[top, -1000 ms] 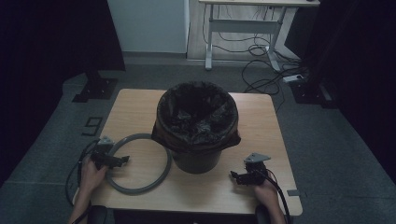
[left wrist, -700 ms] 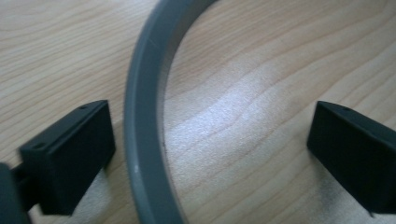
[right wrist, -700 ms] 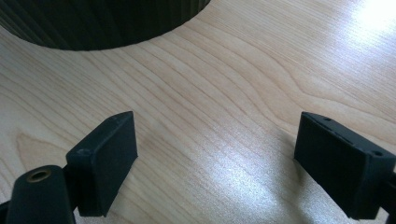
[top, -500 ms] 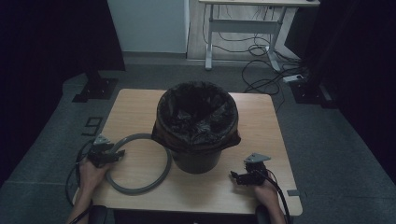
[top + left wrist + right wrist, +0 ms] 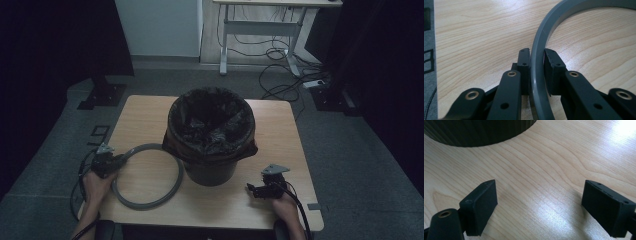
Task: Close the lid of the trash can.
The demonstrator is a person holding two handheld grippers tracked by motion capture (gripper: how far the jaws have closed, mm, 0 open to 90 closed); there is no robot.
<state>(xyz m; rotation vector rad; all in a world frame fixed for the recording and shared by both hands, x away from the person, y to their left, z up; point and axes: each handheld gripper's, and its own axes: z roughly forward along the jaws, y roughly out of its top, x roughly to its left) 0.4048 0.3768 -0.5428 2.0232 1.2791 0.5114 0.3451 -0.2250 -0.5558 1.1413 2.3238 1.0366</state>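
The grey ring [image 5: 147,176] lies flat near the table's [image 5: 280,130] front-left corner, its far side touching the bin [image 5: 210,145]. The left gripper [image 5: 537,72] has just been closing and its pads now pinch the ring's left rim, so I judge a lift onto the bin can follow. The bin, mid-table, holds a black liner [image 5: 210,120], while the right gripper [image 5: 539,205] hovers wide open and empty near the front-right corner.

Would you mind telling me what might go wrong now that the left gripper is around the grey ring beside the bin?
1. The left gripper, whose jaws have just been closing, pinches only the narrow edge of the grey ring, so the ring may swing or slip when lifted.
2. The ring's far side lies against the bin; lifting could snag the black liner or nudge the bin.
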